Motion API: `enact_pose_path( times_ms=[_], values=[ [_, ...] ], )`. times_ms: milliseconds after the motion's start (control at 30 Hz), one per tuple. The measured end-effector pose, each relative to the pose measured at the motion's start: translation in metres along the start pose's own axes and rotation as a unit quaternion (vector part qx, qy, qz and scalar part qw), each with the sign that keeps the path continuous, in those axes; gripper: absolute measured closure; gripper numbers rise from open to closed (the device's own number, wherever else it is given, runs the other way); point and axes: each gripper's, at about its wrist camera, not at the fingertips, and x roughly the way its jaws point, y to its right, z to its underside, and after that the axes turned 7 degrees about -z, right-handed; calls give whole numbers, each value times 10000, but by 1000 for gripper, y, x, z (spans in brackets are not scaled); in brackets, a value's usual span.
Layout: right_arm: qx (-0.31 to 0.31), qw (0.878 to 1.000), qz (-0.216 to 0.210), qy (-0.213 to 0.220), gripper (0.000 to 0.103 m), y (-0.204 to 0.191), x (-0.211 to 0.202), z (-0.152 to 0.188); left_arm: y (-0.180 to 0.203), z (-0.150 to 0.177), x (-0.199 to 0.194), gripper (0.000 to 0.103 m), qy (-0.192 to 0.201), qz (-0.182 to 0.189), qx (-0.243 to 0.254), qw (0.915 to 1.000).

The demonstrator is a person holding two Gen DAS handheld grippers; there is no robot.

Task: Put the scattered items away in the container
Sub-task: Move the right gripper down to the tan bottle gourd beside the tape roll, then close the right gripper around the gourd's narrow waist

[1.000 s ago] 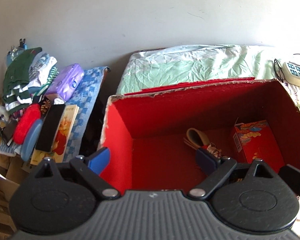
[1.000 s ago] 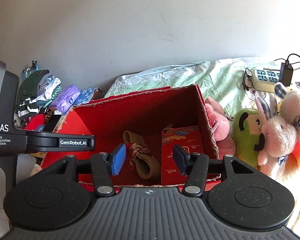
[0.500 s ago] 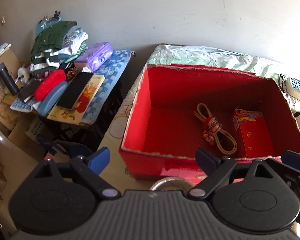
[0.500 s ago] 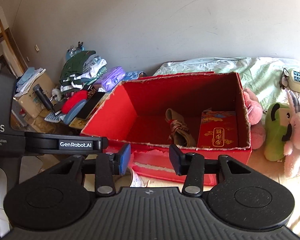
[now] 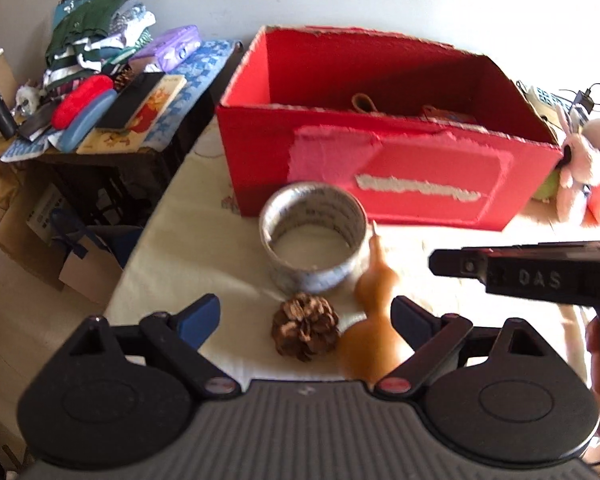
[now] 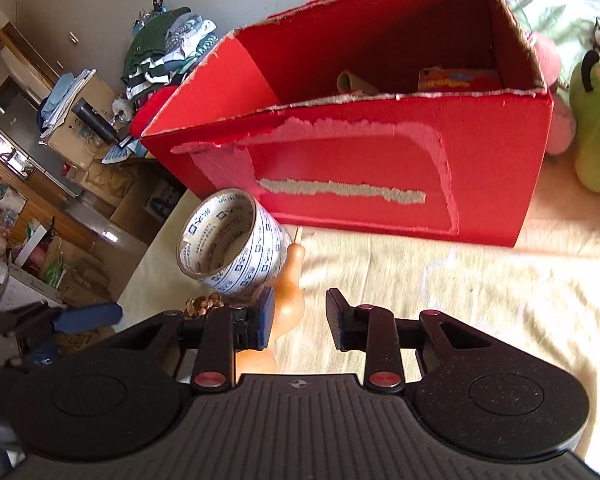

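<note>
scaly pinecone (image 5: 305, 332), smooth gourd (image 5: 374, 332), torn cardboard box (image 5: 384, 168)

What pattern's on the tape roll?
White tape roll with repeating dark blue printed marks; clearest in the right wrist view.

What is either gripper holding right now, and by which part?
Nothing. The left gripper is open over the pine cone; the right gripper's jaws are closing beside the gourd.
</note>
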Motion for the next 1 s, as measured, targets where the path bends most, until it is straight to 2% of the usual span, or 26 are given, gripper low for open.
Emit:
enact_pose_path(
  times_ms=[167,233,500,667,733,867,1000],
  values=[
    [220,9991,-254,-252,71,4,6,3,14,17,17,11,-322,338,6,9989],
    [223,9988,-325,-301,71,3,7,4,18,20,22,11,-371,361,56,9986],
    [477,9963,-516,-500,69,7,15,4,21,20,40,11,-560,850,-24,9948],
    [494,9956,-527,-593,69,9,20,4,22,18,54,19,-728,1051,-86,9918],
    [500,9957,-498,-603,64,10,22,3,22,18,58,20,-771,1087,-84,9910],
    [591,9952,-416,-667,62,17,24,4,21,18,64,27,-863,1285,-119,9879],
    [673,9946,-416,-666,62,27,18,4,28,15,68,28,-884,1372,23,9866]
  ],
)
